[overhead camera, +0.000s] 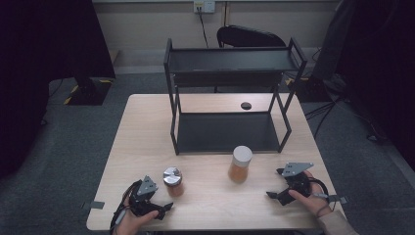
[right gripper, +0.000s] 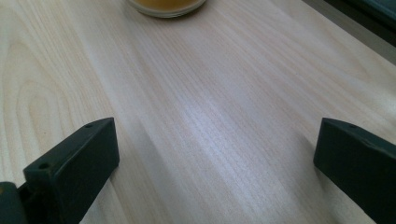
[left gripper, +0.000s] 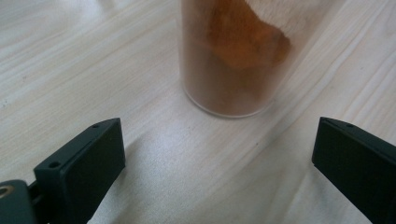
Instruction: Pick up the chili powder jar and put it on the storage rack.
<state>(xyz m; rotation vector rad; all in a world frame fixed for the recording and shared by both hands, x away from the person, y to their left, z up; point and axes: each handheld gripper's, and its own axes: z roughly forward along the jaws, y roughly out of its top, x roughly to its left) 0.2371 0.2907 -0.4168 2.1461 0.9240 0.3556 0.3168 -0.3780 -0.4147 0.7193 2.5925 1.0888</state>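
A short jar with a silver lid (overhead camera: pixel 172 181) and brown-orange powder stands on the wooden table (overhead camera: pixel 147 142) near the front left. My left gripper (overhead camera: pixel 164 209) sits just in front of it, open, and the left gripper view has the jar (left gripper: pixel 233 60) close ahead of the wide-apart jaws. A taller jar with a white lid (overhead camera: pixel 240 164) holds orange powder at front centre. My right gripper (overhead camera: pixel 274 188) is open, to the right of that jar; the jar's base (right gripper: pixel 166 7) shows at the top of the right gripper view.
A black two-level metal shelf rack (overhead camera: pixel 230 98) stands on the back half of the table. A small dark round hole (overhead camera: pixel 246 105) lies behind it. A black chair (overhead camera: pixel 249 36) is beyond the table. Bare wood lies between the two jars.
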